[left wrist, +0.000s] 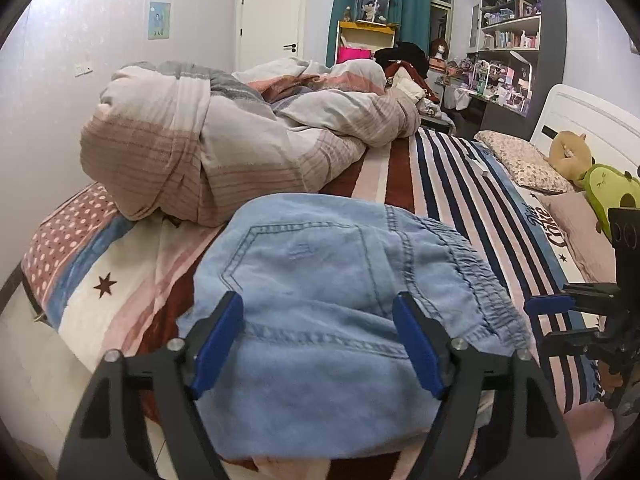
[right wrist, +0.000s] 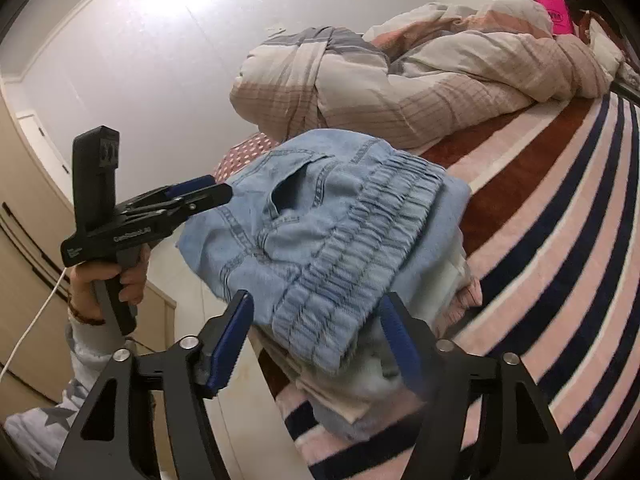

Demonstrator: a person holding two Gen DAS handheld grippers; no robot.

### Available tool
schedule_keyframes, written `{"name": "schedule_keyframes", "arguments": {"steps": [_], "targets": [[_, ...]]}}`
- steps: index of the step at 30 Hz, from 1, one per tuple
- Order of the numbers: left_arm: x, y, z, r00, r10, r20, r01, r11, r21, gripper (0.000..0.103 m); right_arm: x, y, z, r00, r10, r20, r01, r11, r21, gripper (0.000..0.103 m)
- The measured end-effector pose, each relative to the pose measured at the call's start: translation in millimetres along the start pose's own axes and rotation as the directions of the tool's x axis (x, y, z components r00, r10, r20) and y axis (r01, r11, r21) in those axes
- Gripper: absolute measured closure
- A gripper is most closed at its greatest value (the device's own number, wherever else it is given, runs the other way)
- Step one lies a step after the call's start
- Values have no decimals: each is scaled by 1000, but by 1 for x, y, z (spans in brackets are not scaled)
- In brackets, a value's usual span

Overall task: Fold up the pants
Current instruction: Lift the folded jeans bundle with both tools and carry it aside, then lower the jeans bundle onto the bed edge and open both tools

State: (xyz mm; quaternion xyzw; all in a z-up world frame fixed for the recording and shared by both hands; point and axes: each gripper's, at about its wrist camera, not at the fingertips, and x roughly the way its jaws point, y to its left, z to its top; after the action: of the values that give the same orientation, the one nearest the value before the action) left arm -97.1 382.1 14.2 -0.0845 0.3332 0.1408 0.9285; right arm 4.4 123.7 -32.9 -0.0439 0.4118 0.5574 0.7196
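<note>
The light blue denim pants (left wrist: 320, 280) lie folded into a compact bundle at the near edge of the striped bed (left wrist: 448, 168), back pocket and elastic waistband up. In the right wrist view the pants (right wrist: 320, 224) sit on top of a small stack of folded clothes (right wrist: 360, 392). My left gripper (left wrist: 318, 340) is open, its blue pads (left wrist: 218, 344) spread just above the bundle. It also shows in the right wrist view (right wrist: 208, 192) at the bundle's left side. My right gripper (right wrist: 316, 340) is open at the waistband end, and appears in the left wrist view (left wrist: 552, 320) to the right.
A crumpled striped duvet (left wrist: 224, 140) fills the far left of the bed. A pillow (left wrist: 520, 160) and plush toys (left wrist: 600, 184) lie by the white headboard. Cluttered shelves (left wrist: 512, 40) and a desk stand beyond. The bed edge and pale floor (left wrist: 32, 380) are below left.
</note>
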Motion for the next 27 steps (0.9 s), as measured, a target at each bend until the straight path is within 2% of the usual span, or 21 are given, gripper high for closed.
{"name": "schedule_keyframes", "arguments": {"steps": [5,8,10,16,17,19,22,27], "targets": [[-8,-22,-9,1000,17,1,-17,1000,9,26,-15,-2,-18,1000,-15,7,15,1000,16,37],[-11,-40,-14,1000,3,4,-3,1000,10,24,-26,-4,-28,1000,-24,14,24,999,31,32],[-14,-55,-17,1000,-2,16,2,1000,16,17,-35,-5,-34,999,-40,24,39,999,34,30],[-18,-103,-20,998,-46,43,44,998,40,16,-72,-13,-54,991,-113,74,110,993,42,20],[-18,-112,-20,997,-55,49,53,998,45,15,-79,-15,-58,988,-131,81,128,991,43,19],[-19,-134,-20,995,-76,61,72,996,55,8,-90,-18,-66,982,-163,94,160,986,44,14],[-18,-169,-20,992,-101,79,94,992,78,7,-111,-25,-81,969,-218,119,213,976,52,12],[-20,-228,-22,980,-137,141,119,984,132,7,-158,-39,-109,926,-331,184,319,943,91,8]]}}
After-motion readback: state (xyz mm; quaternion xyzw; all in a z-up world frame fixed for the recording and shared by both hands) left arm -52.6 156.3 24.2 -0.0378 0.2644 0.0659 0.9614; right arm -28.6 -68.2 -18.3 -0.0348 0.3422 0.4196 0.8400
